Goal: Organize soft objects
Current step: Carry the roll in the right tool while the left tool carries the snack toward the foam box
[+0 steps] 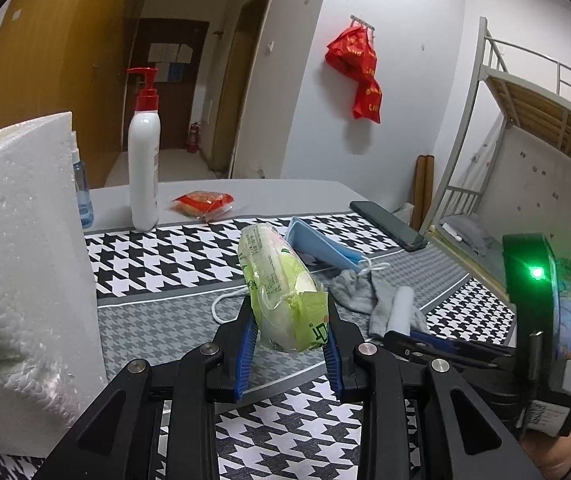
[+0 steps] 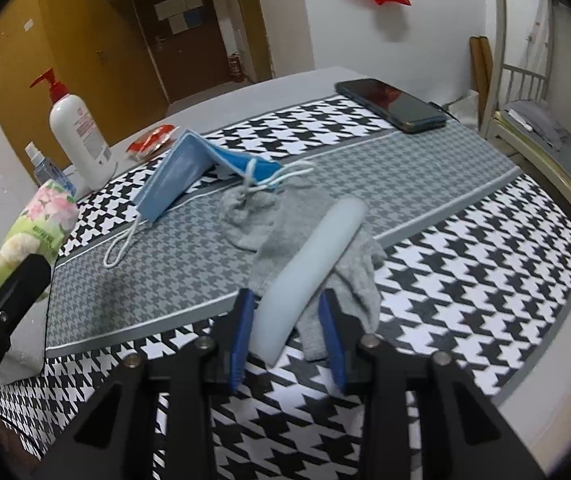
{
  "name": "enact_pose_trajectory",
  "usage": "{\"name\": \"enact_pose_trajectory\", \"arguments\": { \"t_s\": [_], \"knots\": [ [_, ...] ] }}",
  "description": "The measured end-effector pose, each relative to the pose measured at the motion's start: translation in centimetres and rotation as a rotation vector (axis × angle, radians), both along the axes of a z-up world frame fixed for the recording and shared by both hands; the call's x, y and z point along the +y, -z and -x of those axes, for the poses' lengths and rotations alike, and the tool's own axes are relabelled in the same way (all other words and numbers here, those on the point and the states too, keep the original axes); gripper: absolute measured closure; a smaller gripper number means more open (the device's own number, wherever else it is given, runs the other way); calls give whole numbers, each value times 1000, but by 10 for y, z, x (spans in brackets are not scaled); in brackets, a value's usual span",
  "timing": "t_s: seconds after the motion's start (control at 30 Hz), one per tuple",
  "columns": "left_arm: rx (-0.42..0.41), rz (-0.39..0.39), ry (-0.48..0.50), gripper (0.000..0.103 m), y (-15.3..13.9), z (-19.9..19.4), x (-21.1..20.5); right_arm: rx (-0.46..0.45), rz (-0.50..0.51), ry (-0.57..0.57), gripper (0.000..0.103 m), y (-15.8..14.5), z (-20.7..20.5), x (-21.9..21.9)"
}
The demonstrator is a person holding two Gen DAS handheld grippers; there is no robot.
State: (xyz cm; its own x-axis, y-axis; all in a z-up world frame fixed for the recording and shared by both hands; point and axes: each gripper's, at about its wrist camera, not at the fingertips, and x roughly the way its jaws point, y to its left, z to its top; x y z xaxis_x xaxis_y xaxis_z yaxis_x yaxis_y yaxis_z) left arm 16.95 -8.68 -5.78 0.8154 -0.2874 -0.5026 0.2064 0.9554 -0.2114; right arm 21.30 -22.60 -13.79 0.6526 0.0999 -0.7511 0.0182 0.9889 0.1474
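My left gripper [image 1: 289, 332] is shut on a green tissue pack [image 1: 281, 284] and holds it above the houndstooth table mat [image 1: 165, 256]. The pack also shows at the left of the right wrist view [image 2: 37, 228]. My right gripper [image 2: 285, 320] has its blue pads either side of a pale blue foam cylinder [image 2: 309, 268] that lies over a grey sock [image 2: 281, 232]; the pads look slightly apart from the cylinder. A blue face mask [image 2: 189, 168] lies folded behind the sock. In the left wrist view the sock [image 1: 365, 292], cylinder [image 1: 401, 308] and mask [image 1: 321, 244] lie right of the pack.
A white foam block [image 1: 25, 272] stands close on the left. A white pump bottle [image 1: 144, 164], a small blue bottle [image 1: 81, 196] and a red snack packet [image 1: 203, 202] sit at the back. A dark phone [image 2: 389, 104] lies at the far right. A bunk bed [image 1: 525, 120] stands beyond.
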Motion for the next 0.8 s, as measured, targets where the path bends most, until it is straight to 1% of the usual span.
{"name": "enact_pose_trajectory", "arguments": {
  "t_s": [0.03,0.1,0.23,0.47,0.53,0.6,0.7,0.73,0.8],
  "knots": [
    [0,1,-1,71,0,1,1,-8,11,-8,83,1,-1,1],
    [5,5,-8,71,1,0,2,-13,28,-38,85,0,1,3],
    [12,8,-19,71,1,-2,5,-35,85,-90,85,-6,8,2],
    [15,-3,-17,71,1,-2,2,-119,197,-156,85,-33,42,-17],
    [15,-4,-16,71,1,-3,2,-128,226,-194,85,-35,49,-19],
    [11,-8,-16,71,1,-3,1,-112,235,-203,85,-30,51,-22],
    [15,-10,-17,71,2,-4,2,-71,297,-207,84,-13,48,-24],
    [16,-10,-18,71,2,-4,2,-51,311,-214,80,-7,47,-24],
    [15,-11,-18,71,2,-4,1,-32,323,-206,77,0,46,-26]
  ]
}}
